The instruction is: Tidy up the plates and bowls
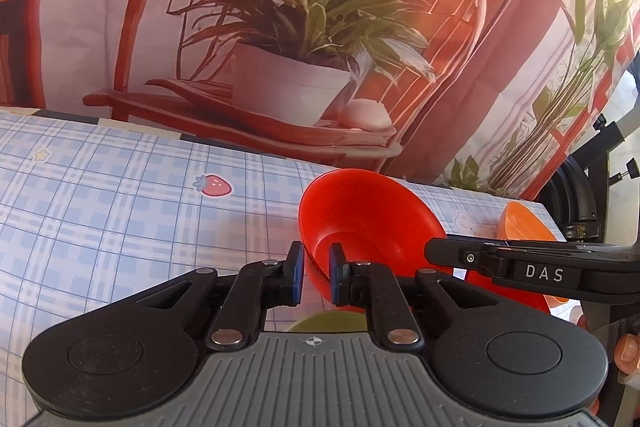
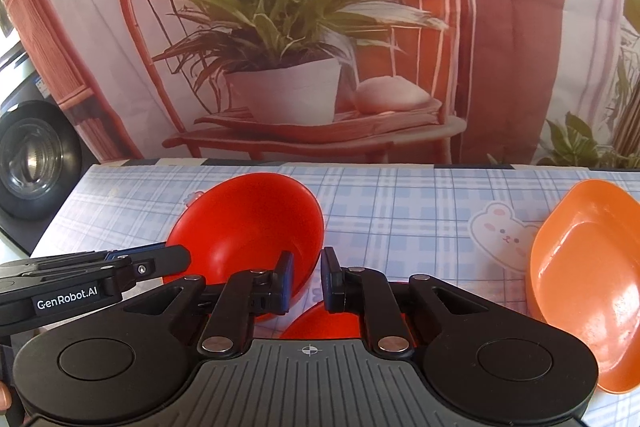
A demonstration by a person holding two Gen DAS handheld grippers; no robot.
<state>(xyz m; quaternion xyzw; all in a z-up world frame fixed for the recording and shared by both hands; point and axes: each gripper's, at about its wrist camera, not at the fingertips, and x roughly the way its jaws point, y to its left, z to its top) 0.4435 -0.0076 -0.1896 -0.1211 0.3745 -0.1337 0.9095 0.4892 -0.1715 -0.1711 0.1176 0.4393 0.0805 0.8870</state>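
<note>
A red bowl (image 1: 368,215) is held tilted above the checked tablecloth. My left gripper (image 1: 317,273) grips its left rim between the blue pads. My right gripper (image 2: 307,277) grips the opposite rim of the same red bowl (image 2: 252,223). In the left wrist view the right gripper's finger (image 1: 520,267) crosses in front of the bowl. A second red dish (image 2: 320,323) lies just below the right gripper. An orange dish (image 2: 588,267) rests on the table to the right; it also shows in the left wrist view (image 1: 524,223). A green rim (image 1: 328,321) peeks out under the left gripper.
The table carries a blue checked cloth (image 1: 100,211) with strawberry and bear prints. A printed backdrop of a chair and potted plant (image 2: 288,67) hangs behind the far table edge. A black stand (image 1: 580,195) is at the right.
</note>
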